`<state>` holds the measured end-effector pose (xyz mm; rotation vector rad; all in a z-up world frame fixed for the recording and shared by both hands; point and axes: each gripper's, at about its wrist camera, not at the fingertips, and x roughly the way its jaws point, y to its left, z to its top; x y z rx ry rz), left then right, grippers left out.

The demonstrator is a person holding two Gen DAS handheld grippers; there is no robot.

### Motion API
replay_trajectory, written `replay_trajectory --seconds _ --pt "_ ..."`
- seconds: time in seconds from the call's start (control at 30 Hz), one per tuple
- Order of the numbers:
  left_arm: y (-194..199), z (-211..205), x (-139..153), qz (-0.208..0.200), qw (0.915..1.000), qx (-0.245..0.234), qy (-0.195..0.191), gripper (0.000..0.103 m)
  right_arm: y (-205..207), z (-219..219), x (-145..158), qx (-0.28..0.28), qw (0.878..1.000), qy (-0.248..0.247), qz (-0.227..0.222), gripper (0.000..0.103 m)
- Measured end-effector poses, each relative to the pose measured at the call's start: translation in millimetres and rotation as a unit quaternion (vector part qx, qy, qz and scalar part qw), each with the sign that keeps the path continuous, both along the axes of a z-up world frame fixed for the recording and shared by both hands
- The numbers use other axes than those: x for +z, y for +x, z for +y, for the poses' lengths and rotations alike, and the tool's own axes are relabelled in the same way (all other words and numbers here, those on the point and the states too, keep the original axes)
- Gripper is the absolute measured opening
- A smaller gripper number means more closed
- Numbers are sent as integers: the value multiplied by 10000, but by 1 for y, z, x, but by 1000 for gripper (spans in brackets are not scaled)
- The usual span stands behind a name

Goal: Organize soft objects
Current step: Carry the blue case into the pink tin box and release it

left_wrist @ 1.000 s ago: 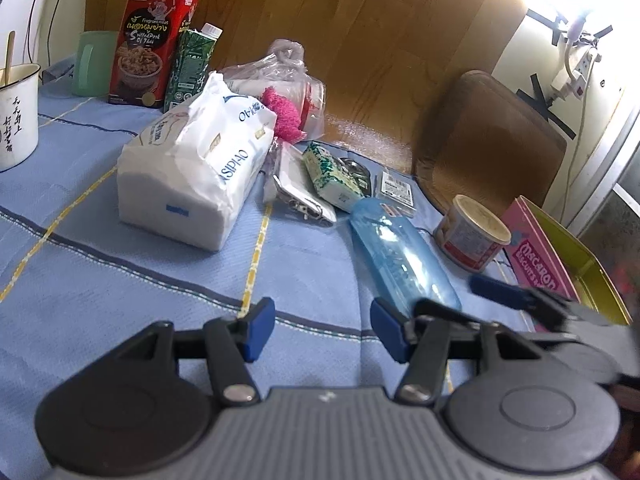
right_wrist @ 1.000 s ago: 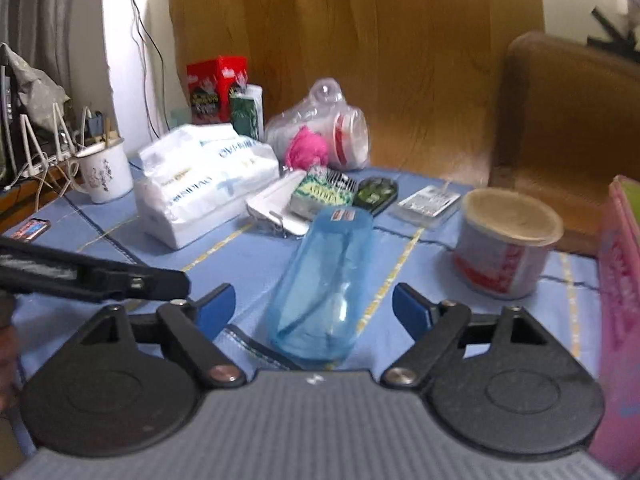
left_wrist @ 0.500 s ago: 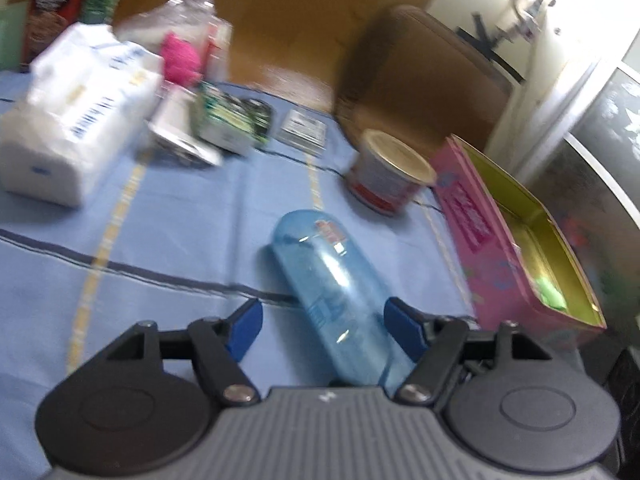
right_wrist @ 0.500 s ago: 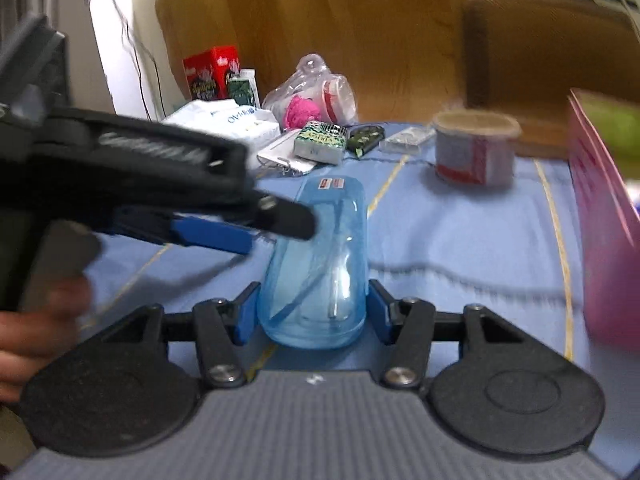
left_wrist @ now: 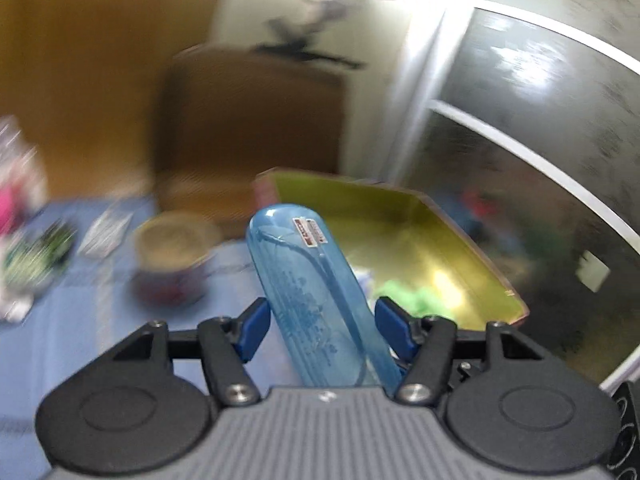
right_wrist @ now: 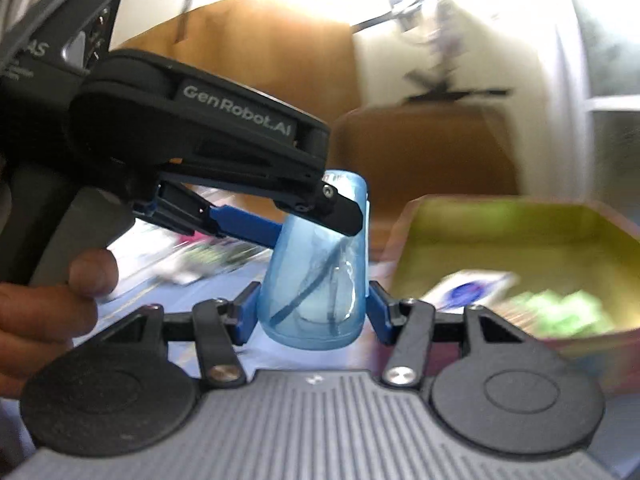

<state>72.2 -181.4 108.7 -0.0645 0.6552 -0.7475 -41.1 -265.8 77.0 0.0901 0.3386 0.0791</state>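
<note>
Blue translucent case (left_wrist: 316,300) is clamped at opposite ends by both grippers: right gripper (right_wrist: 312,312) grips its near end, left gripper (left_wrist: 320,328) the other. Case sits raised above the blue tablecloth (left_wrist: 80,320), beside the pink tin (right_wrist: 520,216) holding green items.

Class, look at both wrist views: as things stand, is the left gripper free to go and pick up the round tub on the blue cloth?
Probably not. The left gripper has its fingers on either side of the blue case, which the right gripper also clamps. The round tub itself stands unobstructed.
</note>
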Motion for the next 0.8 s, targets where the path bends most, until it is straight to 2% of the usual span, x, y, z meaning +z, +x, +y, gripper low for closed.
replay_trajectory --seconds 0.1,0.2,0.3,0.37,0.47,0.53,0.6,0.7,0.8 --pt "4 -48 -1 -136 9995 -297 33 55 4 -32 2 -477 9988 -116 -13 58" --pt "12 -91 -12 -37 9986 -513 134 53 13 -59 -3 -939 9949 -357 89 57" --pt "15 -125 -23 -133 9978 -513 386 54 31 -84 -12 -1332 9896 -455 309 56" --pt "15 -135 -28 -163 9974 -444 550 56 45 -93 -22 -1695 9808 -811 522 57" --pt "18 -124 -33 106 9980 -369 501 57 52 -104 -31 -2288 9646 -1157 617 59" --pt "18 -111 -32 77 9986 -256 459 58 43 -113 -30 -2378 9662 -863 504 65" --pt "15 -98 -29 17 9990 -147 420 58 34 -112 -27 -2399 9680 -621 389 65" --pt "14 -85 -26 59 9993 -30 368 58 22 -105 -24 -2348 9703 -533 219 65" --pt "6 -73 -25 -119 9988 101 474 58 5 -93 -17 -2230 9738 -434 79 65"
